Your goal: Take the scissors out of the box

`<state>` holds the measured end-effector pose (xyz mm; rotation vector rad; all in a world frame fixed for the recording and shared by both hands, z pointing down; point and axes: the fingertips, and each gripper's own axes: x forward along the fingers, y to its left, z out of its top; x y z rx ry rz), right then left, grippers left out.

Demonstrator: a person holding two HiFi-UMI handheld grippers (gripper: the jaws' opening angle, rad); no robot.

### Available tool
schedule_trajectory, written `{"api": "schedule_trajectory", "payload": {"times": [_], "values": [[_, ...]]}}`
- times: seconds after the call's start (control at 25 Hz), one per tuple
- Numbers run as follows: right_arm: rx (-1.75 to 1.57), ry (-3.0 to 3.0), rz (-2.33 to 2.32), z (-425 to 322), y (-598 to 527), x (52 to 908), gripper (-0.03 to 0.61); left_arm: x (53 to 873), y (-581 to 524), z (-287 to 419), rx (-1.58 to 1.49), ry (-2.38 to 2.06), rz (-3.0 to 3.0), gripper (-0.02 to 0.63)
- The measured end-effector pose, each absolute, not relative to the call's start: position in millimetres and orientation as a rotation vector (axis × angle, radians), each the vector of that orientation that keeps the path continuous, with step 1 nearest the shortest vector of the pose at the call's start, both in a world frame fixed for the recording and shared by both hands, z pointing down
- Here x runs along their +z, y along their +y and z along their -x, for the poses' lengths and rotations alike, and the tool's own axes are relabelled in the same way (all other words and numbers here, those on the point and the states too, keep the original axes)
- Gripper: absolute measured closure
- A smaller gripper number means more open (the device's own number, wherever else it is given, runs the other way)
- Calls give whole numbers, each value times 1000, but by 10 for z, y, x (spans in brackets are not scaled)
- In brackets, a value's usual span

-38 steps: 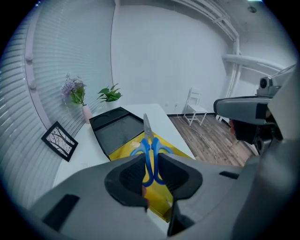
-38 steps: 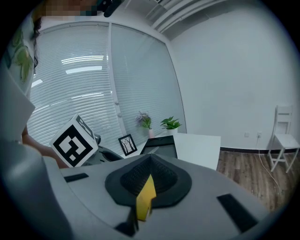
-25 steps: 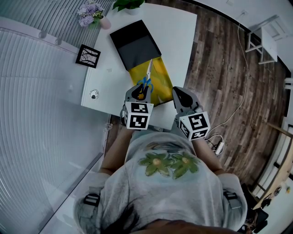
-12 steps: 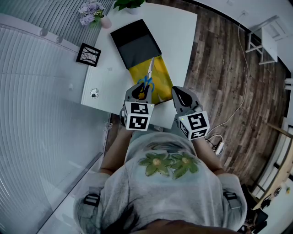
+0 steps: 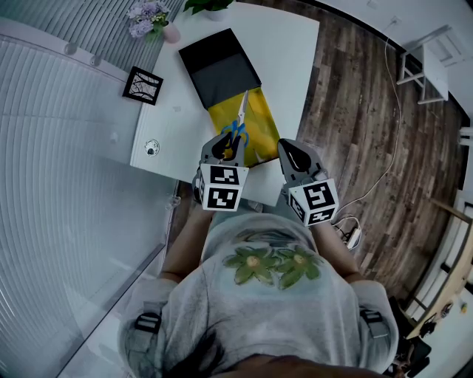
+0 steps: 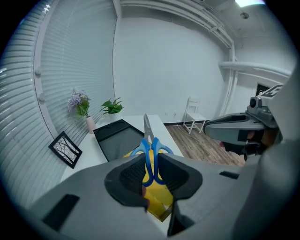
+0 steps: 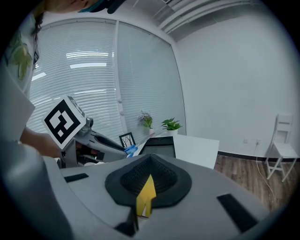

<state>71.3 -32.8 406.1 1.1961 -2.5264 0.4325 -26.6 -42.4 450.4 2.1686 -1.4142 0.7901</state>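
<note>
- now gripping the scissors [image 5: 238, 124] by the blue handles with the left gripper [image 5: 225, 146], pinched tight between the pads.
- pointing the blades away, toward the black tray [image 5: 218, 68].
- holding them over the yellow box [image 5: 260, 124], near the front edge of the white table [image 5: 290, 52]; can't tell whether clear of the box.
- nipping a sliver of the yellow box with the right gripper [image 5: 289, 152], closed right down on it, just beside the left.
- off to the far left, a picture frame [image 5: 142, 89] and flowers [image 5: 145, 18].
</note>
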Motion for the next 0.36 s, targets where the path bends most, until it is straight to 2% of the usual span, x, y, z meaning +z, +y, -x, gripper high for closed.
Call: {"api": "schedule_trajectory", "payload": {"times": [0.36], "values": [[436, -2519, -1208, -743, -329, 4074, 572, 4528, -407, 249, 789, -1406, -2171, 523]]}}
